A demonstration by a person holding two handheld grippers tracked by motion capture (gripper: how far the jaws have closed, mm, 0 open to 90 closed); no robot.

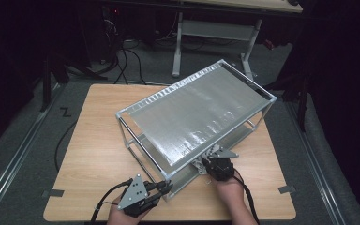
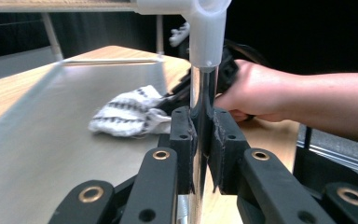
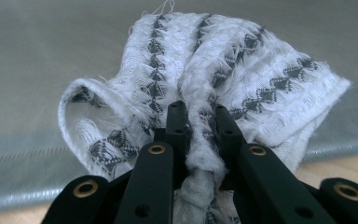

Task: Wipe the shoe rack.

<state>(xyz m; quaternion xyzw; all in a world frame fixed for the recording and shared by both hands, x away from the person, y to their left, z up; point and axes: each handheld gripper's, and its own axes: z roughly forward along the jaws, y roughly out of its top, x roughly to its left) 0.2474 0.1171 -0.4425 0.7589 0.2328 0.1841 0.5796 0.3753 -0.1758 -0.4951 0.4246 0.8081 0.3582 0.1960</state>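
Step in hand: wiping the lower shelf [image 2: 51, 140] of the 2-tier metal rack [image 1: 194, 110], by my reading; the cloth [image 3: 214, 79] is gripped and lies on the shelf surface.
Left gripper [image 2: 200, 140]: jaws pressed against the rack's near-left upright post [image 2: 200, 88], 1 on each side, just under the white corner joint [image 2: 207, 28]; it looks to be steadying the frame.
Right gripper [image 3: 200, 135]: jaws pinching a bunched fold of the cloth between them; in the high view the right gripper [image 1: 215, 164] reaches in under the near edge of the top shelf [image 1: 197, 112].
Cloth position: on the lower shelf close to its near edge, spreading away beyond the right jaw tips; seen from the left gripper view, the cloth [image 2: 126, 112] sits just past the post, beside the person's right hand [image 2: 251, 91].
Table [image 1: 89, 140]: wooden, carrying the rack at an angle.
Next move: likely a sweep toward the far side of the shelf, keeping the cloth flat on the metal while the left grip holds the post firm.
Risk: the rack may slide if the post grip loosens.
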